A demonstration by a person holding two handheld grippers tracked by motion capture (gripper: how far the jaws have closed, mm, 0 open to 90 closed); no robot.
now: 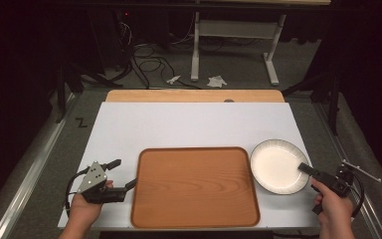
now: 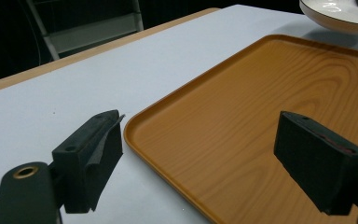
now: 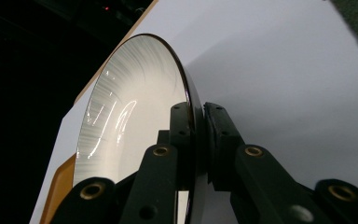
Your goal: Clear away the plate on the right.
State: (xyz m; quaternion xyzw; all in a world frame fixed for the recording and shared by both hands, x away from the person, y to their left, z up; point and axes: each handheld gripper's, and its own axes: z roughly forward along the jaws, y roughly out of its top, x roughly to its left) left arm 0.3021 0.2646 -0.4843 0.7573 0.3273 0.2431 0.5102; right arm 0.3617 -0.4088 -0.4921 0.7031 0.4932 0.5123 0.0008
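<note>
In the high view, a white tabletop carries a wooden tray at its near middle and a white plate with a dark rim just beside the tray, at about 3 o'clock from it. The person's left hand comes in at 7 o'clock, holding the left gripper at the tray's left edge, with its fingers spread: one lies near the tray's edge, the other sits farther up over bare white surface. The right hand enters at 5 o'clock, and the right gripper reaches the plate's rim on the side nearest that hand.

In the left gripper view, the two black fingers stand wide apart, holding nothing. One hangs over the white surface just outside the tray's rounded corner, the other over the tray's wood grain. The plate's edge shows at 1 o'clock.

In the right gripper view, the fingers are pinching the plate's rim between them, one on the glossy ribbed inside and one on the dark outside. A sliver of the tray shows at 8 o'clock.
</note>
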